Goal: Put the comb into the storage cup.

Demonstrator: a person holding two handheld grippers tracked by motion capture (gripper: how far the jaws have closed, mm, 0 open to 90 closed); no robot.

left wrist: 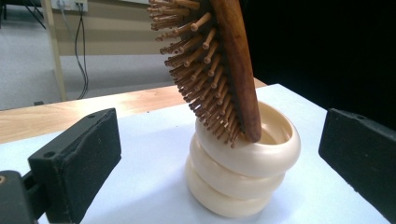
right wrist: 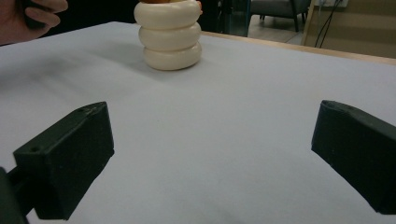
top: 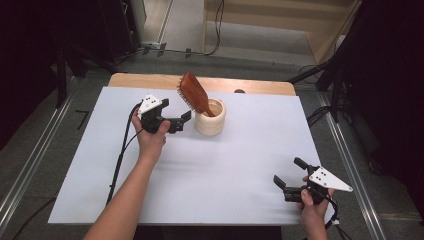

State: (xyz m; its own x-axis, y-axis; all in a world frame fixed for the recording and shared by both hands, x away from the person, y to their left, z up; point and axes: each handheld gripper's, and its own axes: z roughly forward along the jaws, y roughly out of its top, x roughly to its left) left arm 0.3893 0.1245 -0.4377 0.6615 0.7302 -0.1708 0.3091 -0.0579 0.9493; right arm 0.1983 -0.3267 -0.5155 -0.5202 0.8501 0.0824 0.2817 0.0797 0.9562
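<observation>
A cream ribbed holder stands at the back middle of the white table top. A brown wooden hairbrush leans in it, handle down, bristles toward the left. My left gripper is open just left of the holder, its jaws wide apart and not touching it. My right gripper is open near the front right of the table, with nothing between its jaws.
A strip of bare wooden table edge shows behind the white sheet. Cables trail from both grippers, the left one across the table's left side. Metal rails run along the floor on both sides.
</observation>
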